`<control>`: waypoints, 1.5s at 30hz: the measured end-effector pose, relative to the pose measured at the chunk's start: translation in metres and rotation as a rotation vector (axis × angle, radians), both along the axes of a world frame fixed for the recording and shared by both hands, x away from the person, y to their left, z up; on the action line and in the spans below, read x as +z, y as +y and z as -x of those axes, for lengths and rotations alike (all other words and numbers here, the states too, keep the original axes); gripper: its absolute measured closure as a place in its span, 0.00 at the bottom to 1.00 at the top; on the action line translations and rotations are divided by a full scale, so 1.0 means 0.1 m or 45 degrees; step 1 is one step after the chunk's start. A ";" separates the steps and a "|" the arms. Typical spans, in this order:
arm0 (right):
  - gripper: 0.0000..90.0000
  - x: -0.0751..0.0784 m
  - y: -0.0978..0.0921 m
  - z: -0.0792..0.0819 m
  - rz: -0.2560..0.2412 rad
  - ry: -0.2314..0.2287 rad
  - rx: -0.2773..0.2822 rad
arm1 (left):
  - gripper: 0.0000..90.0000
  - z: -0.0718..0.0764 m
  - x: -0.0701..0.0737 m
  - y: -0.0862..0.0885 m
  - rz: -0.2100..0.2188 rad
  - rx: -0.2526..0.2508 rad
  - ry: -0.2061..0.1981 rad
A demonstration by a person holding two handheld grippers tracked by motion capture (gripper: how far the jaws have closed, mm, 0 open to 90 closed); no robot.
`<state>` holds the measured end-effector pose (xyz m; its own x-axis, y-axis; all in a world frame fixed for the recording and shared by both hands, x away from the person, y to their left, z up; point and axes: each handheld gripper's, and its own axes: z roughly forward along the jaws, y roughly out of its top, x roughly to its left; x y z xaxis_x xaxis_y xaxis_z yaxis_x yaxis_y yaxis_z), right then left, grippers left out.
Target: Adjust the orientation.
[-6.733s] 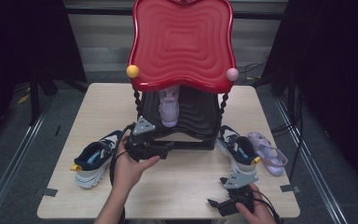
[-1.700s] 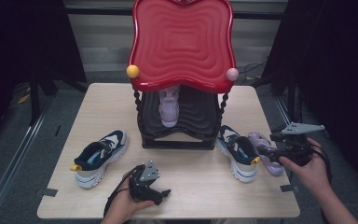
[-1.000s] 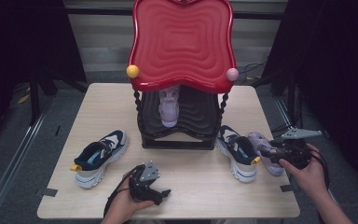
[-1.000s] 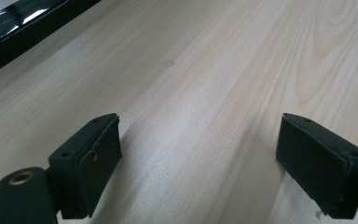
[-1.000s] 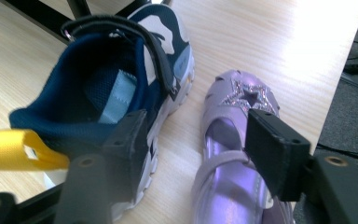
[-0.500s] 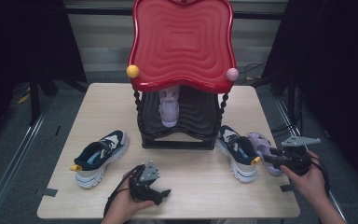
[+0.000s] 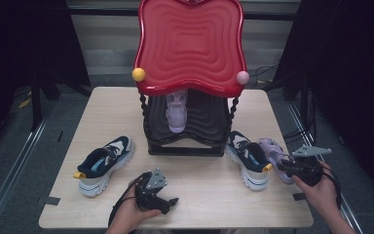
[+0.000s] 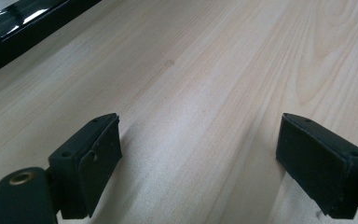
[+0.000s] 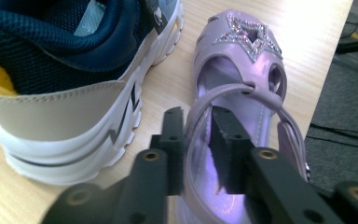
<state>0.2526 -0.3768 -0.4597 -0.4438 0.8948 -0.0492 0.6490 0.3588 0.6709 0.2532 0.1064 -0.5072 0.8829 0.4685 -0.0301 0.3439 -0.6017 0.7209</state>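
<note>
Our right claw (image 9: 196, 135) is pinched on the heel strap of the lilac sandal (image 9: 242, 74), one jaw inside the strap loop and one outside, with the strap squeezed between the pads. In the high view the claw (image 7: 283, 166) sits at the sandal's (image 7: 271, 151) near end; the sandal lies flat on the table (image 7: 102, 112) by its right edge, just beside the right sneaker (image 7: 246, 158), toe pointing away from us. Our left claw (image 7: 168, 201) rests low at the front of the table, jaws spread wide over bare wood, holding nothing.

We judge that we are at the grasp step: the sandal is caught but not yet lifted. Its twin (image 7: 176, 109) already stands on the black rack (image 7: 209, 124) under the red top (image 7: 190, 46), so the likely next move is to lift this one clear of the sneaker, carry it left and inward, and set it down beside its twin. That calls for a firm hold, since a thin strap lets the shoe swing and tip, and for enough height to clear the rack's front lip.

Compared with the frame of 1.7 s ago, our right hand has come down and in from beyond the table's right edge to reach the sandal. The left claw has stayed where it was, and the left sneaker (image 7: 102, 163) has not moved.
</note>
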 end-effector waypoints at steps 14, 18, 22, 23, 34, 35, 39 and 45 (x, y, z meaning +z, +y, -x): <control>0.95 0.01 0.09 -0.10 -0.031 -0.096 -0.071 | 0.15 0.00 0.00 0.00 0.004 0.002 0.000; 0.95 -0.01 0.13 -0.13 -0.059 -0.090 -0.063 | 0.15 0.00 0.00 -0.01 0.004 0.003 0.000; 0.94 -0.04 0.19 -0.11 -0.062 -0.087 -0.049 | 0.15 0.00 0.00 -0.01 0.004 0.003 0.000; 0.94 -0.04 0.20 -0.10 -0.073 -0.077 -0.043 | 0.15 0.00 0.00 -0.01 0.004 0.003 0.000; 0.81 0.04 0.21 -0.07 -0.066 -0.087 -0.034 | 0.15 -0.01 0.00 -0.01 0.003 0.002 0.000; 0.80 0.06 0.21 -0.06 -0.071 -0.092 -0.033 | 0.15 -0.01 0.00 -0.01 0.003 0.002 0.000; 0.79 0.15 0.15 -0.03 -0.067 -0.115 -0.043 | 0.15 -0.01 0.00 -0.01 0.004 0.002 0.000; 0.76 0.23 0.01 -0.01 -0.083 -0.151 -0.110 | 0.15 -0.01 0.00 -0.01 0.003 0.002 0.000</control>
